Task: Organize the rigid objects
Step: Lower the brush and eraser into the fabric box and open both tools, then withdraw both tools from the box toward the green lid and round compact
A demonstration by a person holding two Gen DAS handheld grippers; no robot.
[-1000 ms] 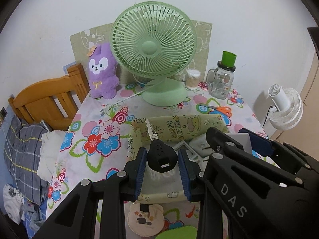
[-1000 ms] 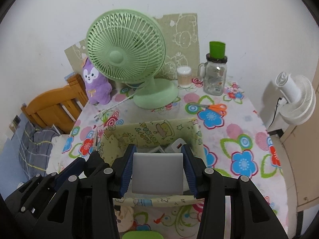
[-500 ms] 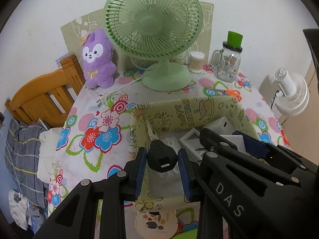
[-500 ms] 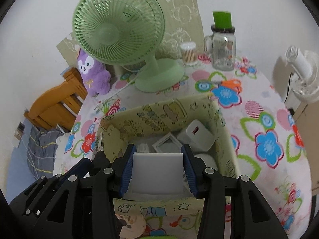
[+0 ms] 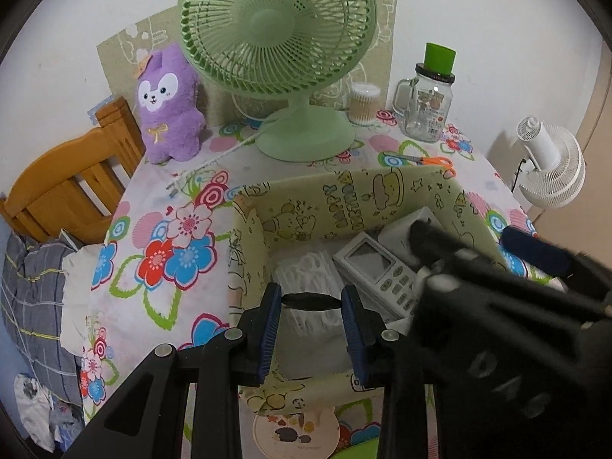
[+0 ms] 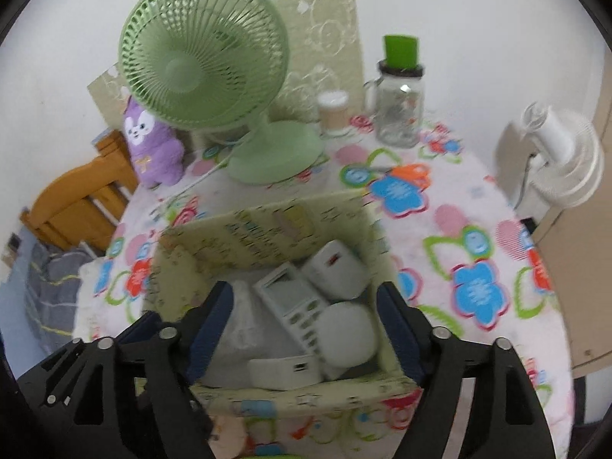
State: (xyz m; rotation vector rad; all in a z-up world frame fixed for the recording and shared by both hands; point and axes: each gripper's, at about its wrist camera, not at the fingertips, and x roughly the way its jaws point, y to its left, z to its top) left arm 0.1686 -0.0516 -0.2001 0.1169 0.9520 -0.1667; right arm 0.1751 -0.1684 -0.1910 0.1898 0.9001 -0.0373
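Both grippers hang over the open-topped yellow box (image 6: pixel 267 241), whose walls hem them in closely. The left gripper (image 5: pixel 310 302) stays clamped on a black plug (image 5: pixel 310 300), its long axis now lying left to right. The right gripper (image 6: pixel 302 306) is opening (nothing between its fingers); its white block (image 6: pixel 283 373) now lies inside by the near wall, beside the remote (image 6: pixel 294 302).

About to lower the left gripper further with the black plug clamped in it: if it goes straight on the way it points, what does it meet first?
Probably the white ribbed plastic piece on the floor of the pale yellow cartoon-print box, directly beyond the left gripper; depth is unclear.
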